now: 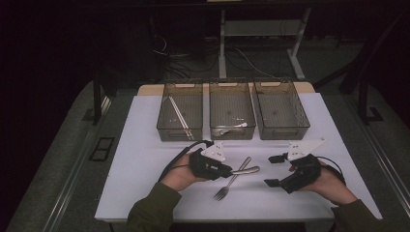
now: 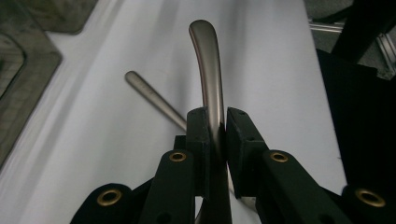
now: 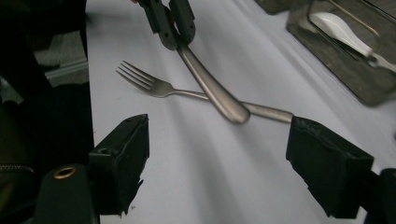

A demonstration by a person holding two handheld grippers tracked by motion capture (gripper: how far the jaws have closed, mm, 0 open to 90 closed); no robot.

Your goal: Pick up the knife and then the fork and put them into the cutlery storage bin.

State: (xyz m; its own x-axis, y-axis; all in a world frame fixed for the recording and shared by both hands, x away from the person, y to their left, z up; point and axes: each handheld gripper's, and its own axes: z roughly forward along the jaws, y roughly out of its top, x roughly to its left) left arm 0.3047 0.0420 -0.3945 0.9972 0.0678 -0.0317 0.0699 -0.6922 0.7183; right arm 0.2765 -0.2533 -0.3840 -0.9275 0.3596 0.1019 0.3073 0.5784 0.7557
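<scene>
Left gripper [image 1: 227, 170] clamped on a metal handle [image 2: 208, 70], lifted; right gripper [image 1: 274, 170] apart, empty. Fork [image 1: 232, 180] left, bins [image 1: 181, 133] at twelve o'clock.

A white bench [image 1: 145, 159] carries three clear bins in a row along its far edge: the left bin [image 1: 180, 112], the middle bin [image 1: 231, 111] and the right bin [image 1: 282, 110], set just beside one another. Nearer the front edge a metal fork [image 1: 232, 180] lies flat on the bare white top, tines toward the person and handle angled toward the bins.
</scene>
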